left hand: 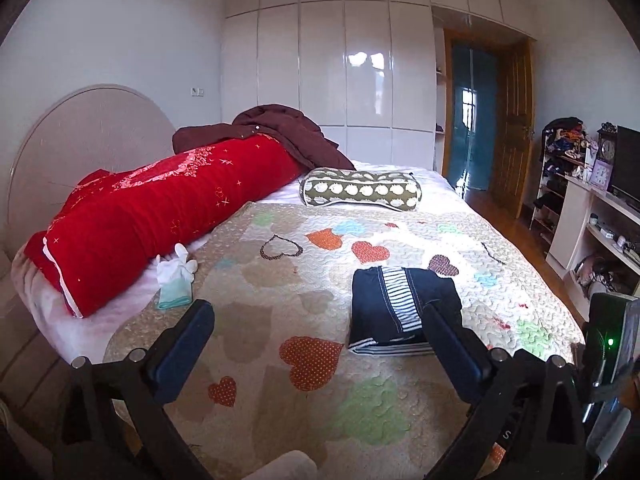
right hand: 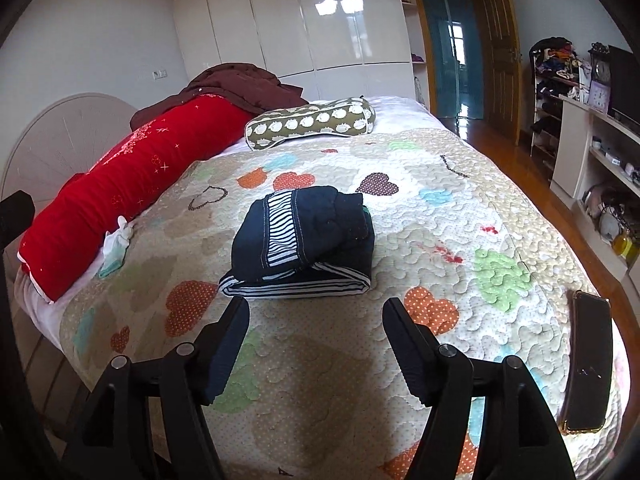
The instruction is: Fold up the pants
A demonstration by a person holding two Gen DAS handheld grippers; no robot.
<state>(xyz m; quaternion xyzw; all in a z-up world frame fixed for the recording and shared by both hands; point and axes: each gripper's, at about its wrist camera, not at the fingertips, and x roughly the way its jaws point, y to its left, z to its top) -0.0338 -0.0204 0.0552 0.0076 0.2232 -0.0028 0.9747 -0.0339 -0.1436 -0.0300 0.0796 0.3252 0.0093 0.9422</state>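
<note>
Left wrist view: left gripper (left hand: 316,312), fingers spread wide, nothing between them, held above the heart-patterned quilt (left hand: 280,360). Folded navy pants (left hand: 400,304) with a striped band lie on the quilt, right of centre, partly behind the right-hand finger. Red bolster (left hand: 160,208) along the left edge of the bed; maroon garment (left hand: 288,132) heaped at its far end; olive dotted pillow (left hand: 360,190) at the far side; white glove (left hand: 176,272) near the bolster. White wardrobe (left hand: 340,68) on the far wall; wooden door (left hand: 512,120) to the right; television (left hand: 628,164) far right. Right wrist view: right gripper (right hand: 316,316), fingers parted, empty, just short of the pants (right hand: 304,240), which sit as a compact folded stack in mid-quilt (right hand: 400,200), striped lining showing at the near edge. Phone (right hand: 588,360) in a gold-edged case near the right edge of the bed. Bolster (right hand: 128,184) at left, pillow (right hand: 312,120) beyond.
</note>
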